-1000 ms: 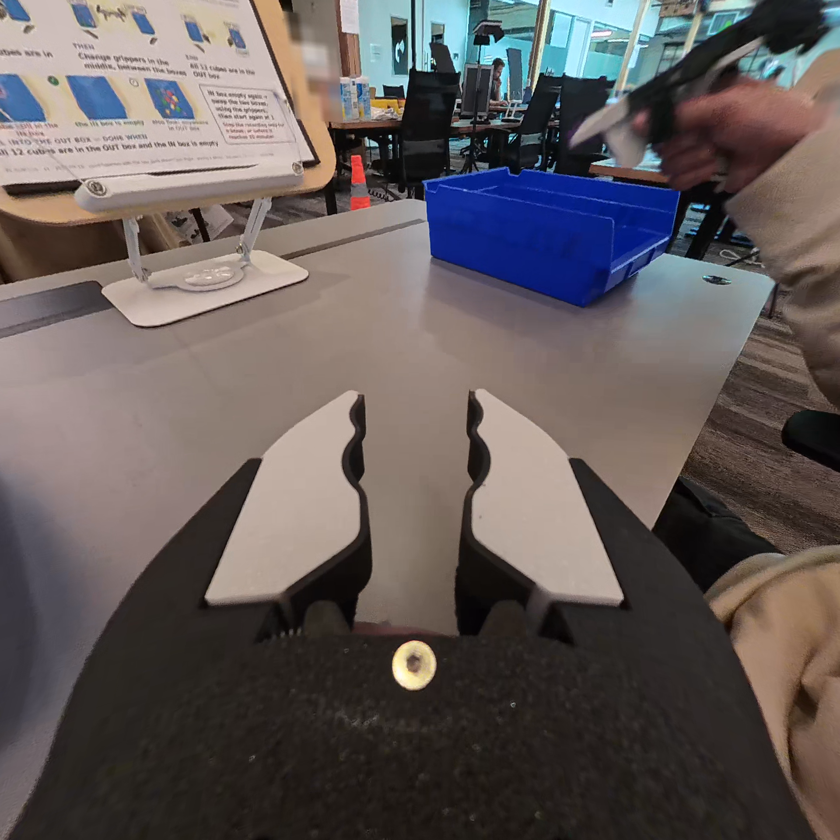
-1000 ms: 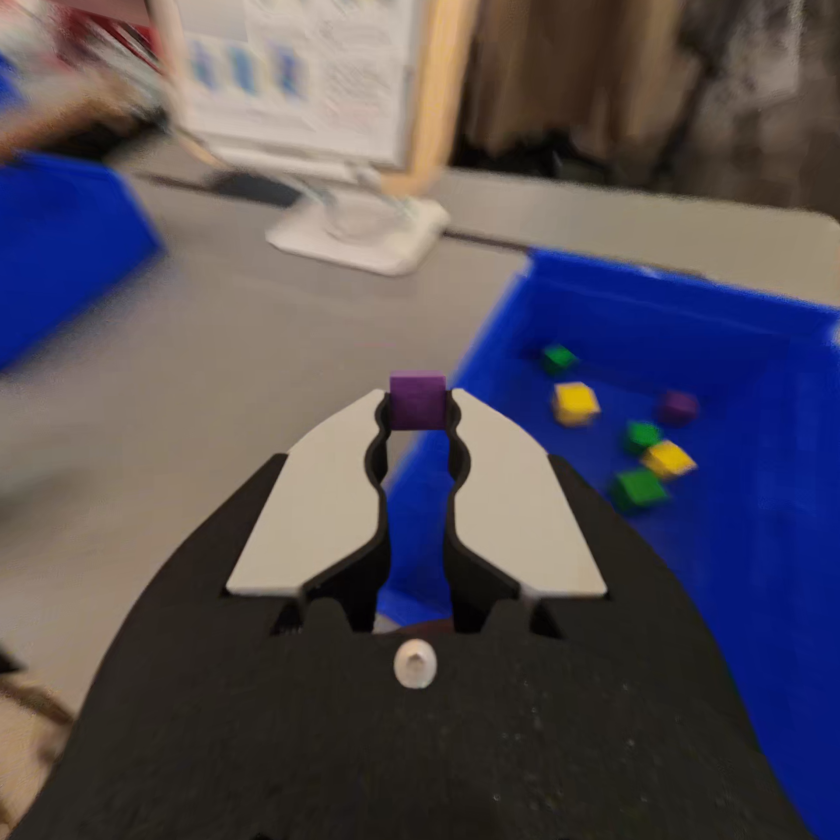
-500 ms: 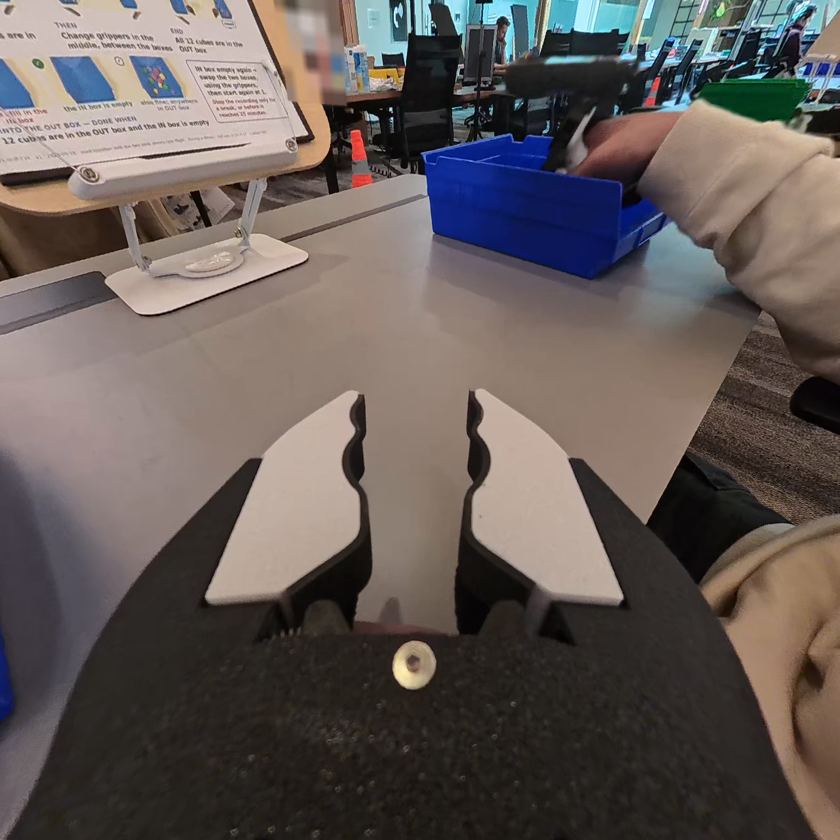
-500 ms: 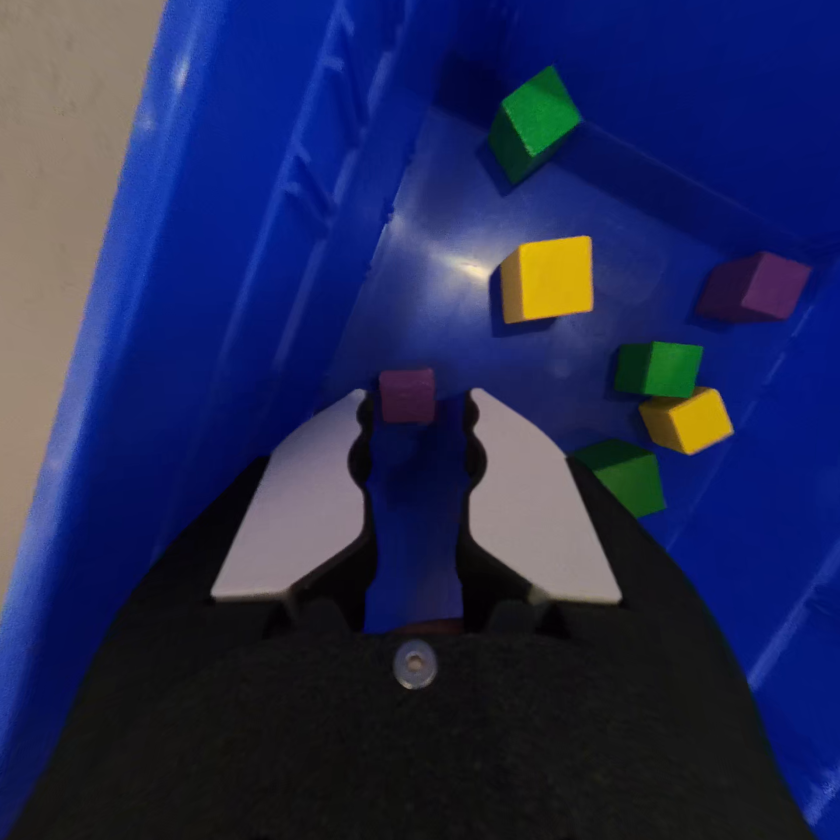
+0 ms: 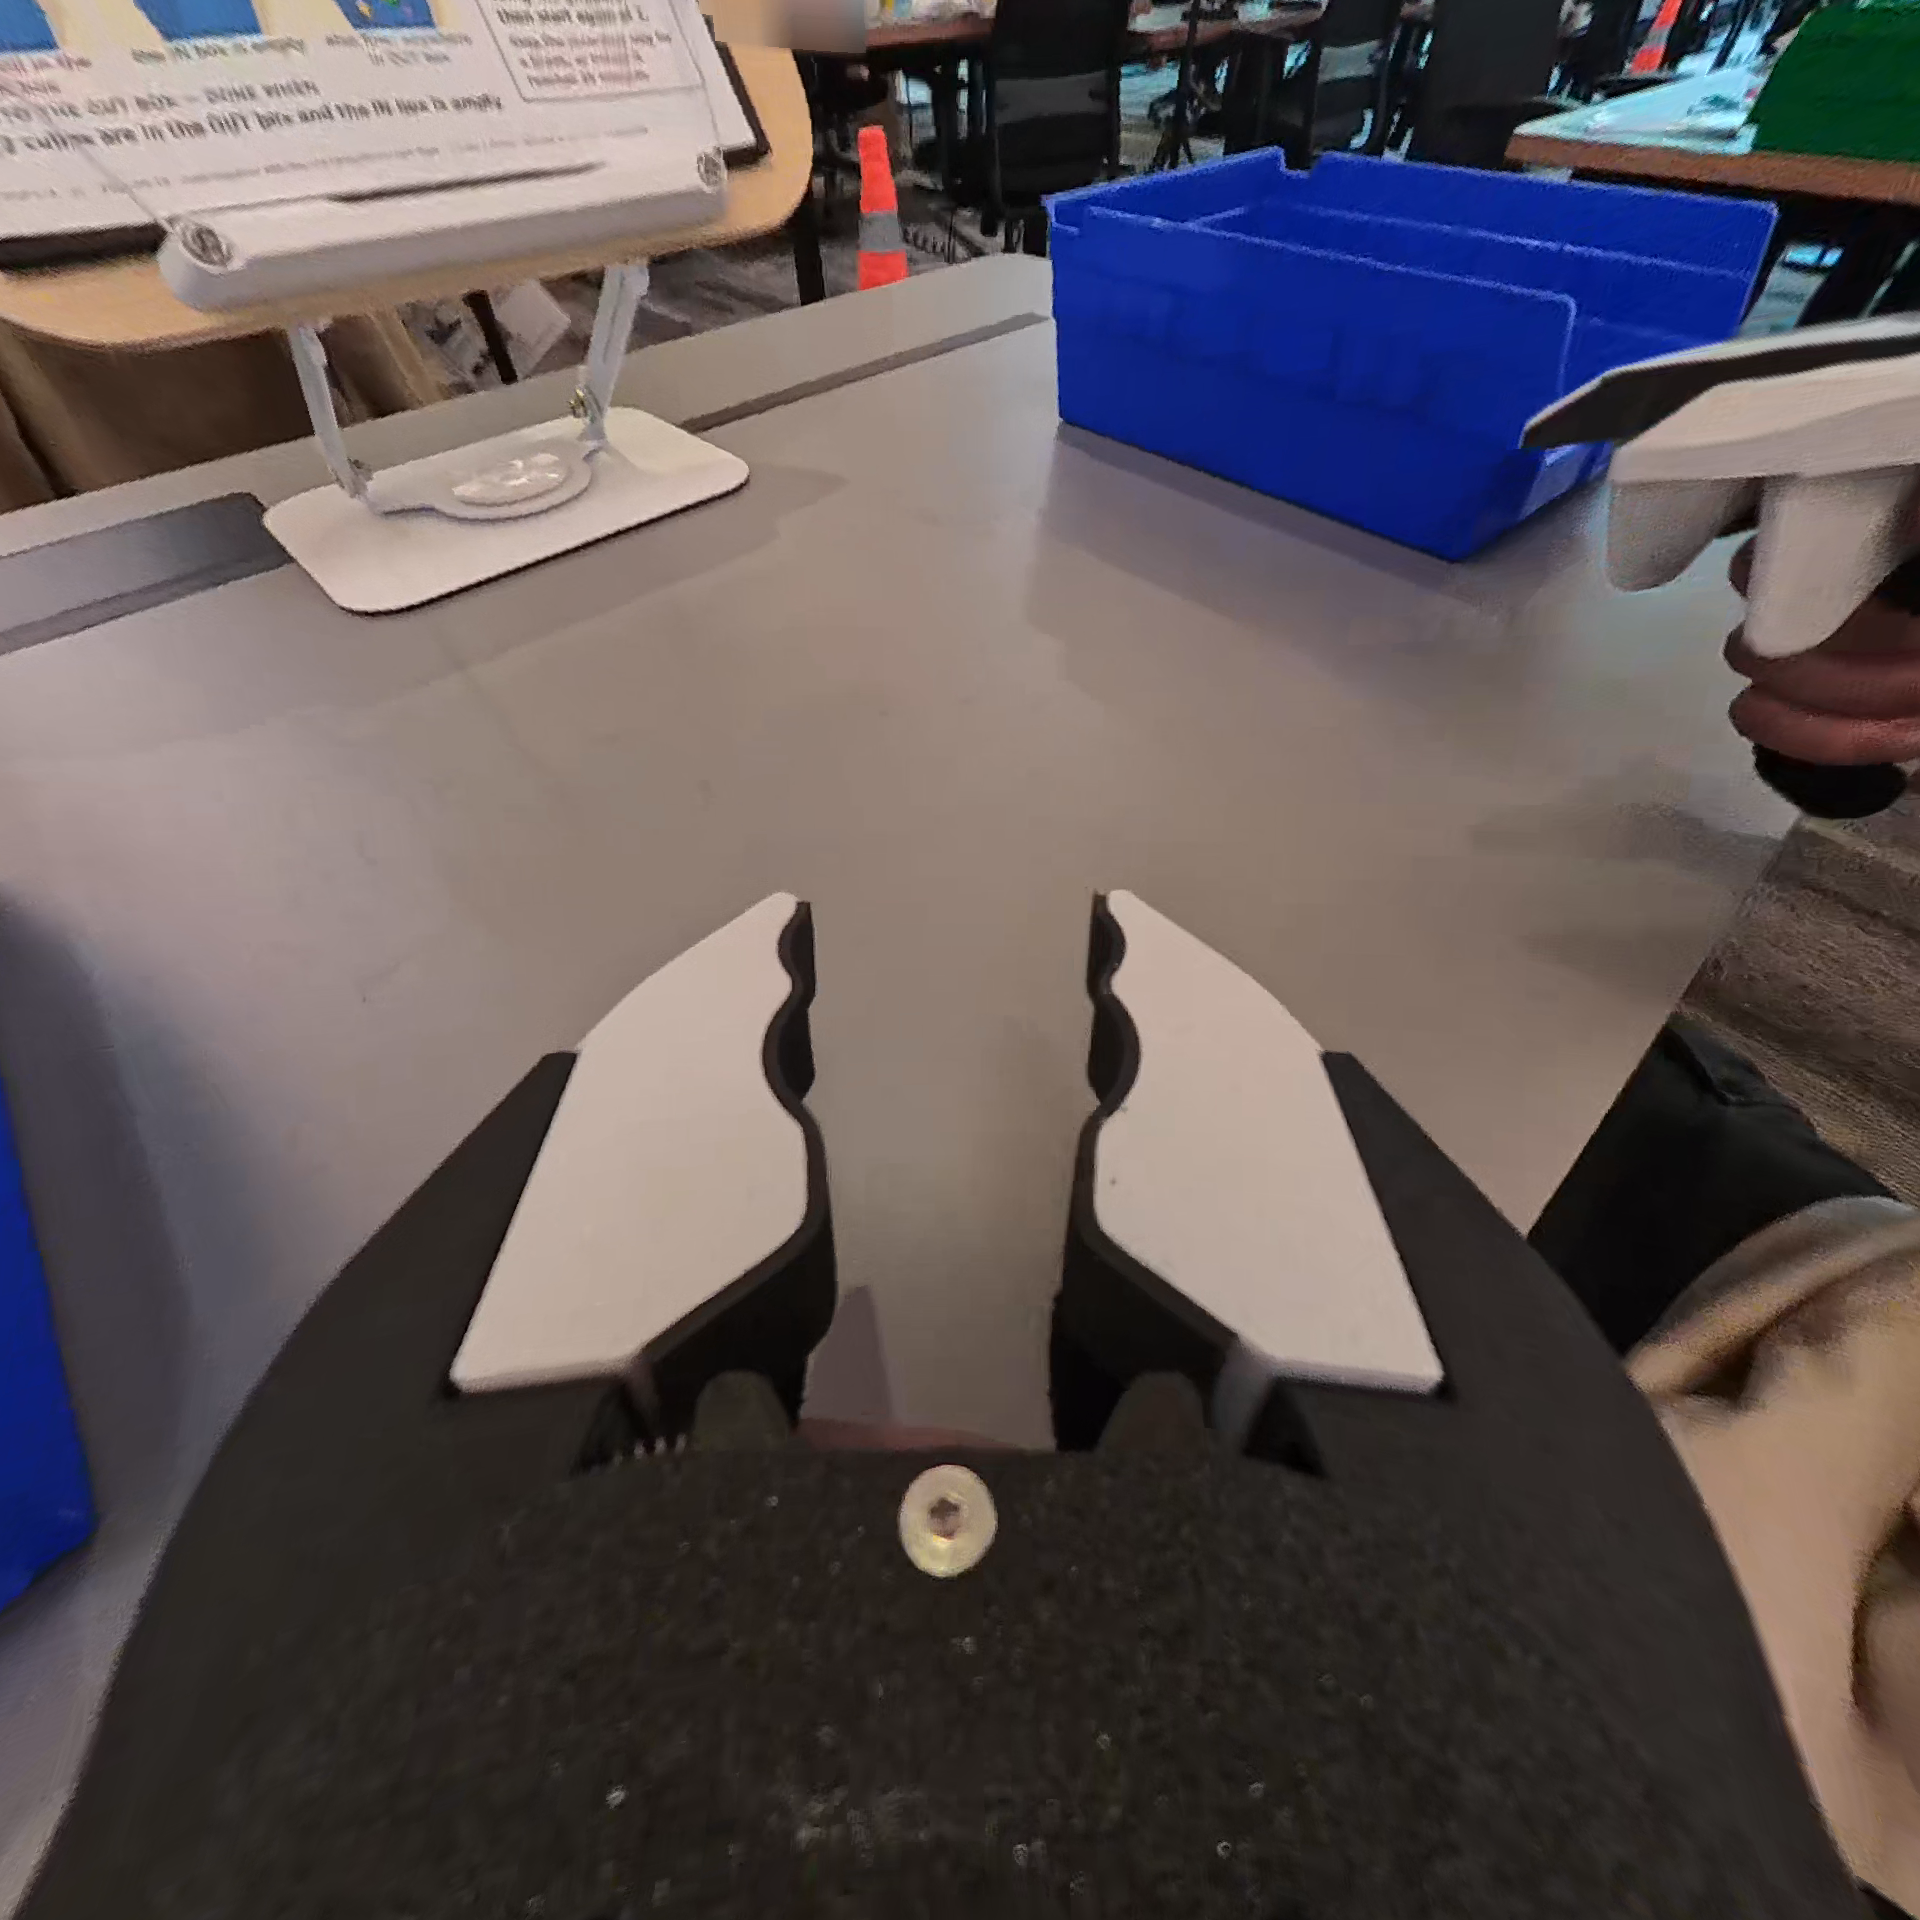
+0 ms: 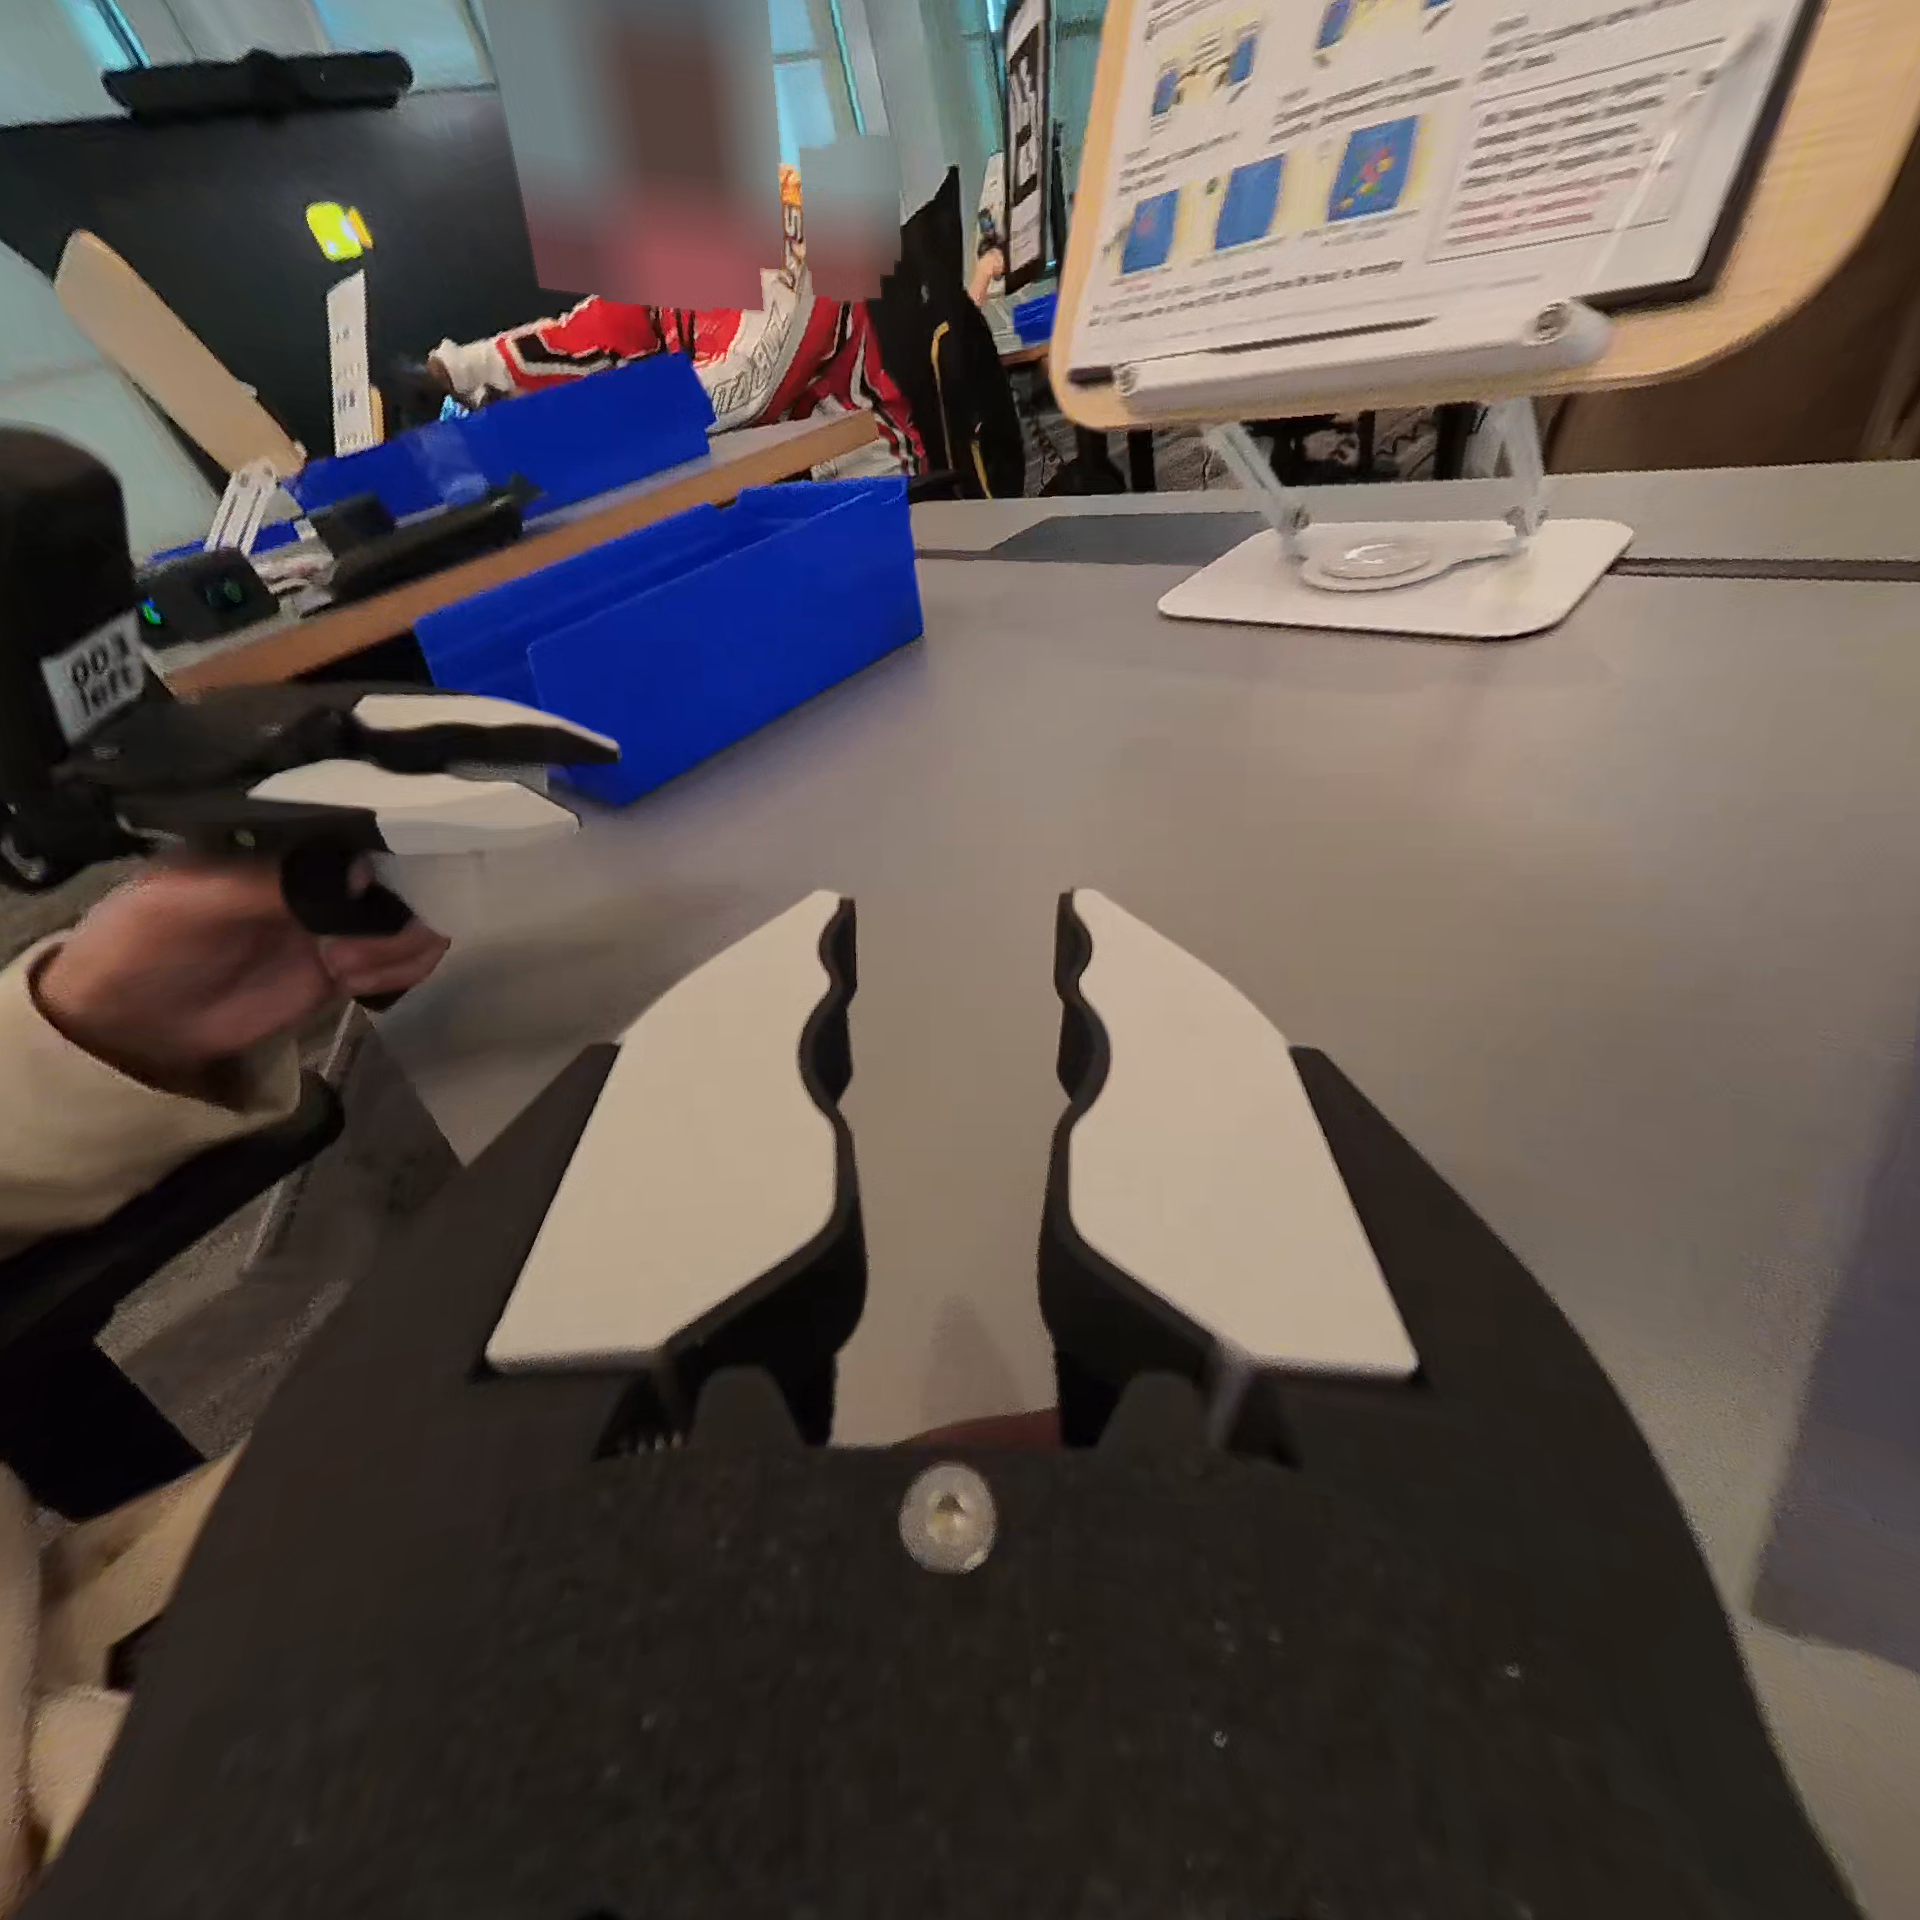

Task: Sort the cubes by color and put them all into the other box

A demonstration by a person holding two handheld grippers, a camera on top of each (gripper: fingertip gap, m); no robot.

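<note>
Both grippers over grey table (image 5: 935, 675), nothing in either. Left gripper (image 5: 951, 914) jaws wide, empty. Right gripper (image 6: 956, 909) jaws apart too, a bit narrower, empty. One blue box (image 5: 1351, 343) at table's far right, other box (image 6: 717, 613) at far left. Instruction stand (image 6: 1392, 571) at table's back edge. Cubes not visible from here.
</note>
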